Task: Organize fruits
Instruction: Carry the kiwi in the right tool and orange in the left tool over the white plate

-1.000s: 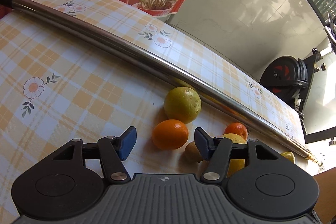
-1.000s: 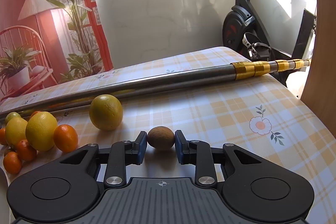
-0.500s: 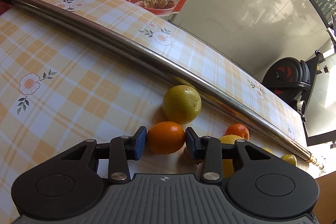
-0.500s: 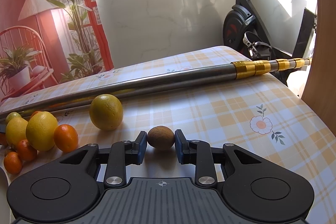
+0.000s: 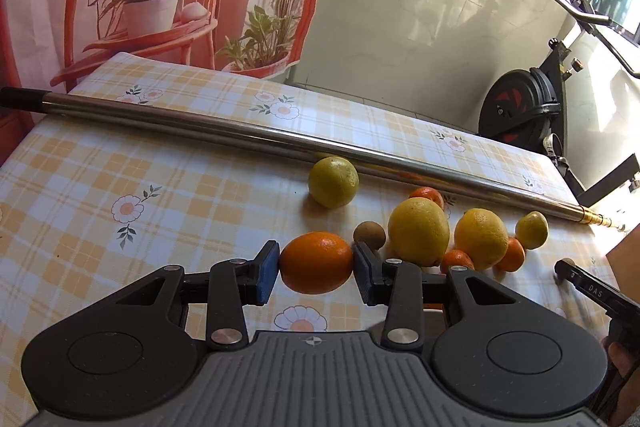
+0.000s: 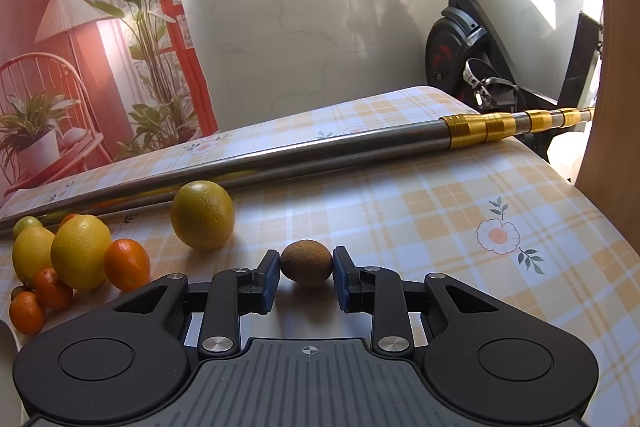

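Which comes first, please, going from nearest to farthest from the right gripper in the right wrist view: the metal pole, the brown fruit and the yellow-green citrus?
1. brown fruit, clamped between the right gripper pads.
2. yellow-green citrus, beyond it to the left.
3. metal pole, lying across the table behind both.

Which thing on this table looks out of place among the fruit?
The long metal pole lying across the tablecloth behind the fruit: it is no fruit, and its gold end overhangs the table edge. The green-yellow citrus sits right beside it. Nothing looks spilled or damaged.
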### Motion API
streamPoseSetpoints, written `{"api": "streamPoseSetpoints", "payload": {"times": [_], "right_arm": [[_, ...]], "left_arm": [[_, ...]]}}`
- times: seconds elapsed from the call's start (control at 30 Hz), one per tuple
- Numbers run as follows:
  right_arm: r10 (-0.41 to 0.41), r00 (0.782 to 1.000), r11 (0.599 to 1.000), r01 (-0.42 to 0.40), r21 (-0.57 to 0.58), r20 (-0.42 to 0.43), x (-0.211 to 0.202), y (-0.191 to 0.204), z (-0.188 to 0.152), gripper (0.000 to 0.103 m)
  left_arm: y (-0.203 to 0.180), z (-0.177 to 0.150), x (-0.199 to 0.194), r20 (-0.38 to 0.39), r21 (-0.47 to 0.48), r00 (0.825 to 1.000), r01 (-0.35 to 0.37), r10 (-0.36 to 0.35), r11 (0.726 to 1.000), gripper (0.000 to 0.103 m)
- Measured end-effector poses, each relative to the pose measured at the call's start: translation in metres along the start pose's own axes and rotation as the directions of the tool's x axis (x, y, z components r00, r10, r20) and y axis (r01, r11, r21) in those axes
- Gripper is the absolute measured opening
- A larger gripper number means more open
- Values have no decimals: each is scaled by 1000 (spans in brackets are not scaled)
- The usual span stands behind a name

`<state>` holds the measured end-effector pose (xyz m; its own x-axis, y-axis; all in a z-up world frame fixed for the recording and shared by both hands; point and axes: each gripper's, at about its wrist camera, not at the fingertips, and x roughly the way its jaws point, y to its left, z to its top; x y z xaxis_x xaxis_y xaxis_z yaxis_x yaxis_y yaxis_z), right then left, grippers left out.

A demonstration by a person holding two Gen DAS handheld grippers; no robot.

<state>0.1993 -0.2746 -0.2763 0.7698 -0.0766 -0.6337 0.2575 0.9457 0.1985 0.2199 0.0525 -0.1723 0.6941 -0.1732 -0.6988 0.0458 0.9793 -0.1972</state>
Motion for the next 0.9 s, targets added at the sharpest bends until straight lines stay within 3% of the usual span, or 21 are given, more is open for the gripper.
{"api": "streamPoseSetpoints", "payload": {"times": [0.17,0.4,0.53,0.67,0.9], "right_arm": [[-35,999,998,34,-50,-18,-3,11,1,26],[89,996,996,-89,-19,17,-53,50,-1,26],[144,989,986,-141,-92,21,-82,86,-7,26],[211,977,967,-214,-138,-36,-100,119,-21,26],[261,957,936,-282,-212,-125,-116,159,-47,26]], "left_arm": [[-7,-11,-24,31,51,999,40,-42,998,42],[-21,-26,-35,29,138,996,85,-90,987,42],[-24,-42,-40,23,172,993,107,-112,979,42],[-21,-56,-40,4,189,994,107,-110,976,42],[-16,-71,-40,-24,236,996,86,-83,968,42]]}}
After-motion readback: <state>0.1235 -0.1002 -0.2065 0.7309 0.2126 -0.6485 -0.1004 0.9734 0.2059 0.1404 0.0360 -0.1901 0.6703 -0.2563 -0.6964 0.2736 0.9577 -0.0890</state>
